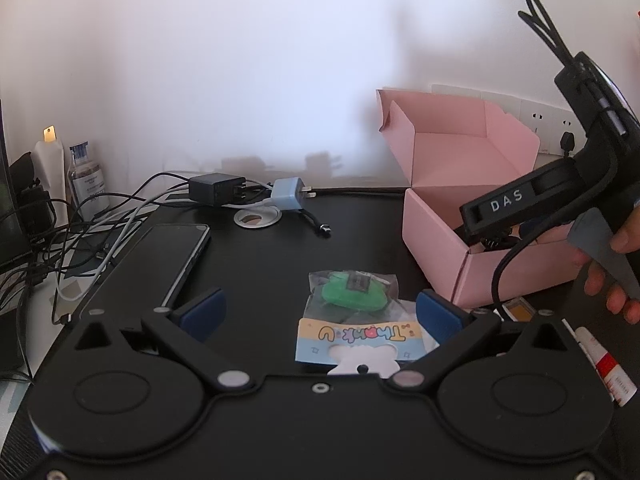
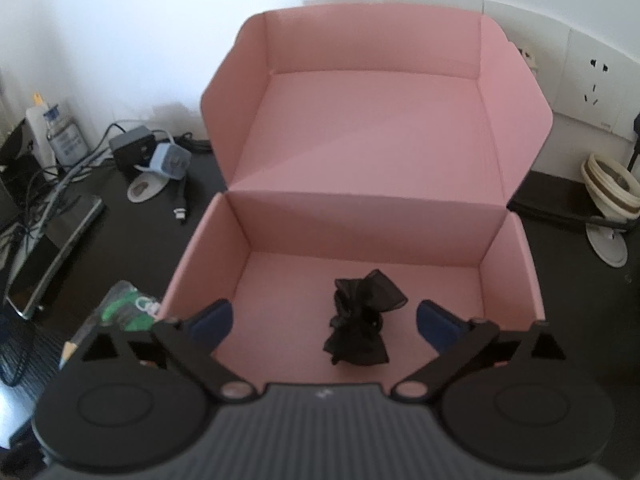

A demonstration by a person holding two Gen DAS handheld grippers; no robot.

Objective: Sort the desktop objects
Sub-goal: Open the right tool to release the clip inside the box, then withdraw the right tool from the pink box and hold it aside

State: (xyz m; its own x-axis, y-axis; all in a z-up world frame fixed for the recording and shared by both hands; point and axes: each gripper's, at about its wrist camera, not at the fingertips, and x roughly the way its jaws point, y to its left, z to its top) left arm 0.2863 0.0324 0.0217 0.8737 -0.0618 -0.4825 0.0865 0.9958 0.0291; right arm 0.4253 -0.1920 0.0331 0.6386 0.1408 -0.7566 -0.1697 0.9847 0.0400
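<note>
In the box: black fabric bundle [image 2: 362, 320] lies on pink box [image 2: 400, 236] floor
Your right gripper [image 2: 324, 320]: fingers apart, above it
Your left gripper [image 1: 320, 312]: fingers apart, over green packaged item [image 1: 354, 292] on desk [image 1: 260, 264]

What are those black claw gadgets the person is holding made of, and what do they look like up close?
Each is black plastic: two round discs with angled link arms carrying dark blue finger pads. The left gripper has a smooth body. The right gripper has a ribbed grey body; its side reads "DAS", with black cable and a grey trigger.
</note>
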